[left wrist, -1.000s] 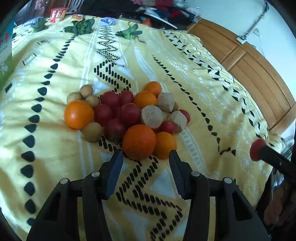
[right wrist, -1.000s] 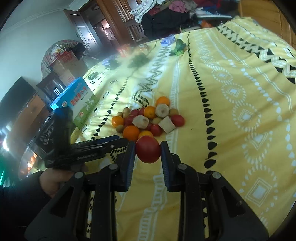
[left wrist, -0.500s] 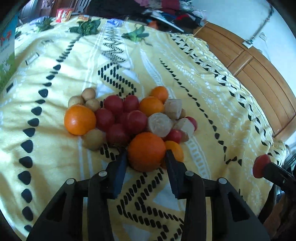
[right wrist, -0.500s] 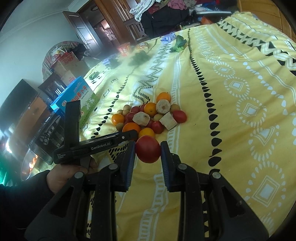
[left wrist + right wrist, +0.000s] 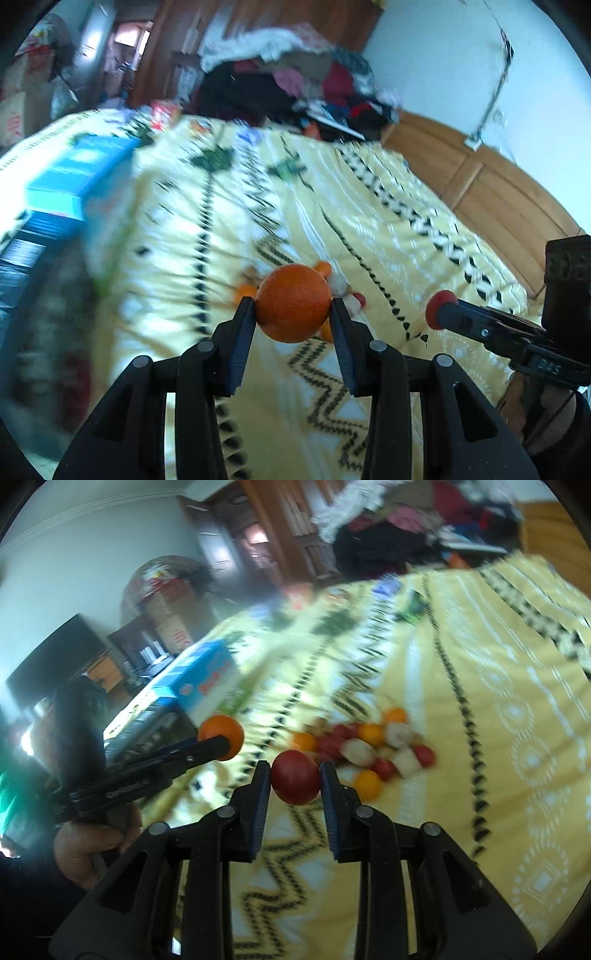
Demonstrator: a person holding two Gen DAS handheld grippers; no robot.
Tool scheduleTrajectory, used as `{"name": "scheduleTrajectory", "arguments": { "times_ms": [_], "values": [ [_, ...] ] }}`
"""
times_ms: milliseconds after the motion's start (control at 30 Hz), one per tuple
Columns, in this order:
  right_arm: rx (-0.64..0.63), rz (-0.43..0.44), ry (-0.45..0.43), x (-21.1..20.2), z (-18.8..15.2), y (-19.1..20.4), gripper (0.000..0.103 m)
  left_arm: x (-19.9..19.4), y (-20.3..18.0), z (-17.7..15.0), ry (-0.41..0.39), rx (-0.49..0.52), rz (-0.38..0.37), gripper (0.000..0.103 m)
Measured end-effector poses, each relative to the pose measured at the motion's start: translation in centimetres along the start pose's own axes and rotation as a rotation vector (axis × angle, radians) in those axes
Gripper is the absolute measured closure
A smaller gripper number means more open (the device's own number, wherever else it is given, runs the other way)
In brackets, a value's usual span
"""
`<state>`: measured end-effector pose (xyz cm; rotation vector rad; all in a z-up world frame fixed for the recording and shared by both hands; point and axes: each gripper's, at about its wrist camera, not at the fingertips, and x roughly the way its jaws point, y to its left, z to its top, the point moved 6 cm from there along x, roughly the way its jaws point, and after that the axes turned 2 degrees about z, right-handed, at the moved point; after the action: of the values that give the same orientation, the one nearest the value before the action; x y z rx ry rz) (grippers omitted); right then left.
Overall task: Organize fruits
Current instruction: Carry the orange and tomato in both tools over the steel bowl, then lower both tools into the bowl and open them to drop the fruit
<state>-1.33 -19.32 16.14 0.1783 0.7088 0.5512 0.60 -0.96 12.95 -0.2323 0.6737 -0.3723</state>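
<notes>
Left gripper [image 5: 293, 310]: its fingers [image 5: 242, 332] are clamped on a large orange [image 5: 293, 303], one pad on each flank of the fruit. They have just closed in on it. Gripper and orange are up in the air above the bed [image 5: 369, 236], clear of the cover.

Large orange: round, deep orange, dimpled skin; in the right wrist view it shows at the tip of the left gripper, left of the fruit pile [image 5: 364, 747].

Right gripper [image 5: 295, 781]: its fingers [image 5: 258, 797] are clamped on a red fruit [image 5: 296, 777], pads pressed to both its sides. The fruit hangs above the cover, nearer the camera than the pile.

Red fruit: smooth, round, dark red; in the left wrist view it shows as a red knob at the tip of the right gripper, toward the right edge of the bed.

Fruit pile: on the yellow patterned cover about mid-bed; oranges, red fruits and pale cut chunks lie touching one another. In the left wrist view the pile is mostly hidden behind the large orange.

Blue box [image 5: 201, 681]: on the cover toward the left edge of the bed, well apart from the pile.

Person's hand [image 5: 92, 843]: wrapped around the left gripper's handle, dark sleeve below it.

Headboard [image 5: 487, 199]: wooden, along the right side of the bed.

Clothes heap [image 5: 295, 88]: beyond the far edge of the bed, blurred.
</notes>
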Motion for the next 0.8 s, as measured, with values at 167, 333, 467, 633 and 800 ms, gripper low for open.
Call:
{"name": "scheduleTrajectory", "arguments": {
  "times_ms": [167,333,467,633,800],
  "values": [
    [-0.102,0.076,-0.009,1.0,1.7,6.6,0.075,-8.6,5.3,1.3,-0.105,-0.041,0.099,0.061],
    [-0.189,0.2,0.012,3.7,2.7,14.5,0.075,-17.6,12.9,1.5,-0.207,-0.127,0.25,0.061],
    [-0.28,0.312,0.035,6.2,3.1,22.1,0.075,-24.0,19.6,0.2,-0.263,-0.214,0.386,0.061],
    [-0.368,0.421,0.106,10.2,2.3,30.2,0.075,-29.2,27.6,-3.1,-0.271,-0.345,0.513,0.061],
    [-0.394,0.471,0.193,14.2,0.7,34.9,0.075,-30.0,31.4,-6.2,-0.227,-0.422,0.547,0.061]
  ]
}}
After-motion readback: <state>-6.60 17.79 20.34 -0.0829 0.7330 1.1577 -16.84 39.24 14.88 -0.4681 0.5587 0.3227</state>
